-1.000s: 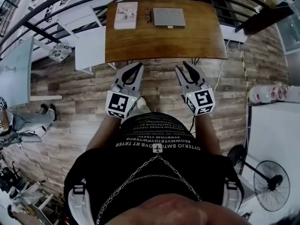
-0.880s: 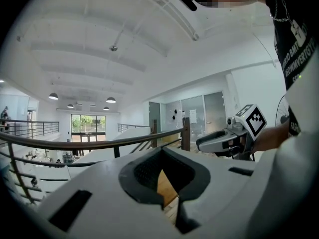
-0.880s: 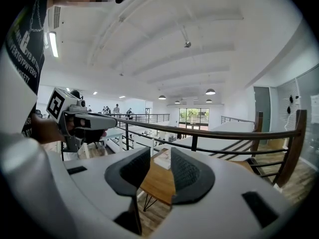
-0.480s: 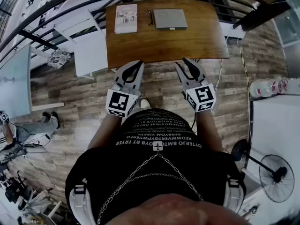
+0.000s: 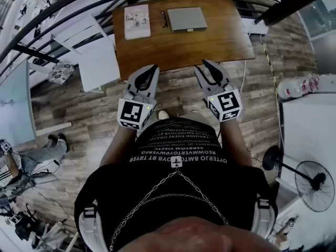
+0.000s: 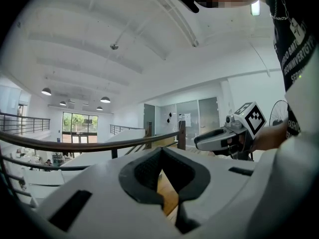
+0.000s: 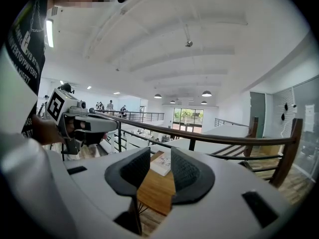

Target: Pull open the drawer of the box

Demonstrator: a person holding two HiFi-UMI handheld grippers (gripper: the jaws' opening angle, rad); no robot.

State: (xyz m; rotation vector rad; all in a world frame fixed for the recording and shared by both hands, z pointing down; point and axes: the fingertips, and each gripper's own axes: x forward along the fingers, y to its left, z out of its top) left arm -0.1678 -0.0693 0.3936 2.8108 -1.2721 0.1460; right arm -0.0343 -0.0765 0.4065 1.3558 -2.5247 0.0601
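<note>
Head view: flat grey box [image 5: 186, 19], upper centre on counter [image 5: 220, 46]. I judge its drawer light; take the small front pull [image 5: 187, 31]. Left gripper [image 5: 147, 71] closed and empty, right gripper [image 5: 205, 67] parted and empty.

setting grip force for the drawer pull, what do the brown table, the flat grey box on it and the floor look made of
Brown rectangular table: likely wood or veneer, smooth; streaky grain shows. Flat grey box: matte, even grey, maybe metal or plastic; too small to tell. Plank floor: wood or laminate, patchy grey-brown boards.
</note>
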